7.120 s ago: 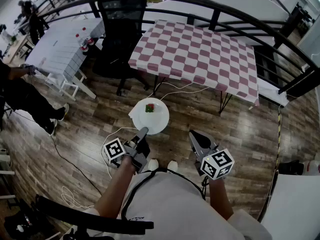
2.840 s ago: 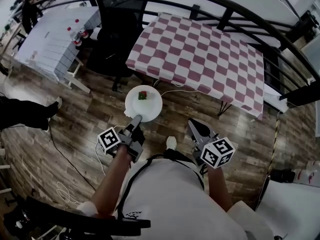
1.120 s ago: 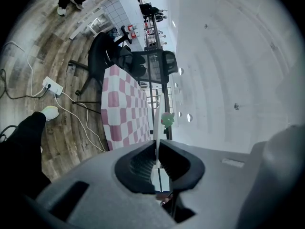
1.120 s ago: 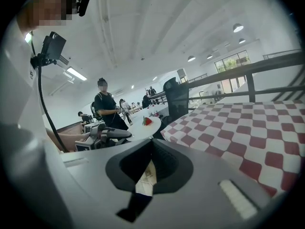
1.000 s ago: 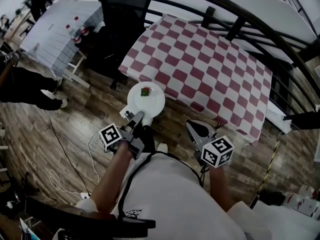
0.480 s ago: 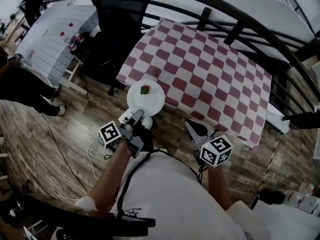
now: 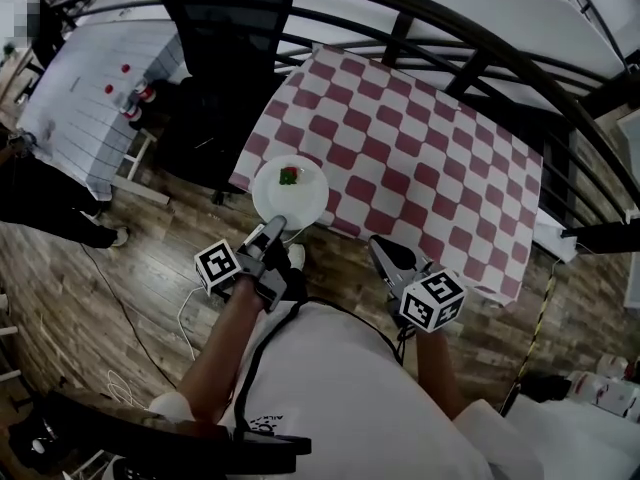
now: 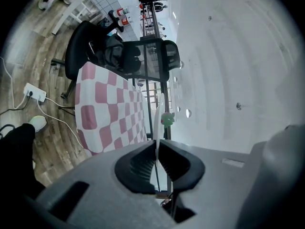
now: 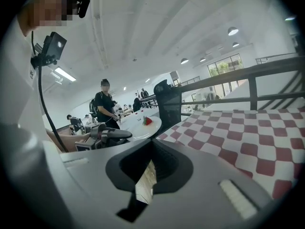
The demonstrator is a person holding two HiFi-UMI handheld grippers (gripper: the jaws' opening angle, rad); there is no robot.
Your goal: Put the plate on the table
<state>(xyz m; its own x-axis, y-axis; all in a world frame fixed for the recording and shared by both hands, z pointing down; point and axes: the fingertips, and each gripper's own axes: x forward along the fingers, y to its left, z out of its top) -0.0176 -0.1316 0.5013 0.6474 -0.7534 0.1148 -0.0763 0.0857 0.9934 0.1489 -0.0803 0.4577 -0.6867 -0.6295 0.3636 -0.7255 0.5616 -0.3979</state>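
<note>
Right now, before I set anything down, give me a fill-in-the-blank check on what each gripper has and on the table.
1. The left gripper is shut on the rim of the white ____.
2. On it sits one small red-and-____ item.
3. The right gripper holds ____.
4. The table shows a red-and-white ____ pattern.
Missing words: plate; green; nothing; checkered.

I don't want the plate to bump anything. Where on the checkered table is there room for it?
The whole red-and-white checkered table is bare, from the near edge to the black railing. Only its left side is tight, beside the black office chair.
</note>
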